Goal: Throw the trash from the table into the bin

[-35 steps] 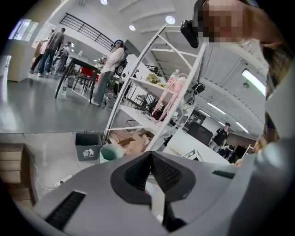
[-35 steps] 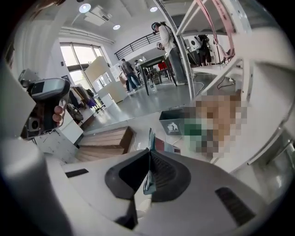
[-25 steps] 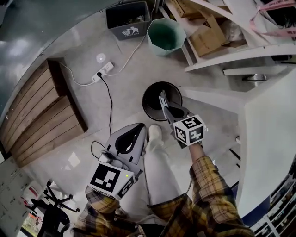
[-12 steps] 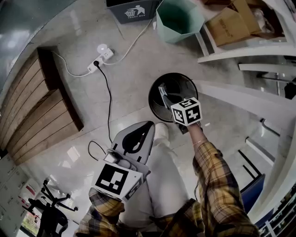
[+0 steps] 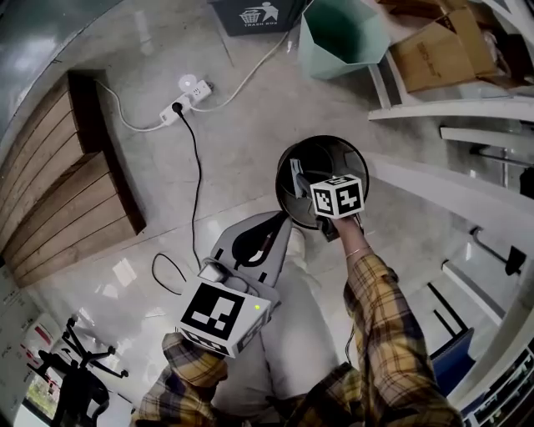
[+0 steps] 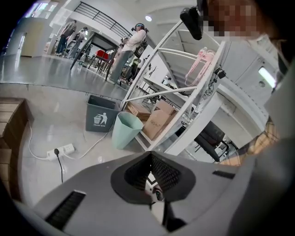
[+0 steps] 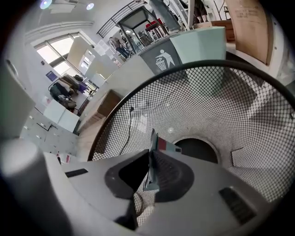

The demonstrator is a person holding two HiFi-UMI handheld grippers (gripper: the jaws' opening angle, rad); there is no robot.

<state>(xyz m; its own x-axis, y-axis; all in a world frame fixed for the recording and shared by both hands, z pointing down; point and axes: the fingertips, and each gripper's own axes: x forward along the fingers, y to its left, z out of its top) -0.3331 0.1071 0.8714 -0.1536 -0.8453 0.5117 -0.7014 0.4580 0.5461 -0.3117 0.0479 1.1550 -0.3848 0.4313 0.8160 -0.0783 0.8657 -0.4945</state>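
Note:
A round black mesh bin (image 5: 365,171) stands on the floor just ahead of the person's feet. My right gripper (image 5: 298,183) hangs over its mouth, pointing steeply down, shut on a thin flat piece of trash (image 5: 294,169). In the right gripper view the trash (image 7: 155,144) is a pale card with a red and a dark patch. It sticks out past that gripper's (image 7: 150,159) tips, with the bin's mesh wall (image 7: 221,106) all around. My left gripper (image 5: 278,220) is held low beside the person's leg. Its jaws (image 6: 150,156) are shut with nothing seen in them.
A dark grey recycling bin (image 5: 259,12) and a mint green bin (image 5: 342,37) stand further off by white shelving with cardboard boxes (image 5: 434,50). A power strip with cables (image 5: 193,90) lies on the floor. A wooden platform (image 5: 58,183) is at the left.
Both grippers have come down. The right one, still holding the trash, now sits lower over the black bin's mouth; the left one has sunk beside the leg.

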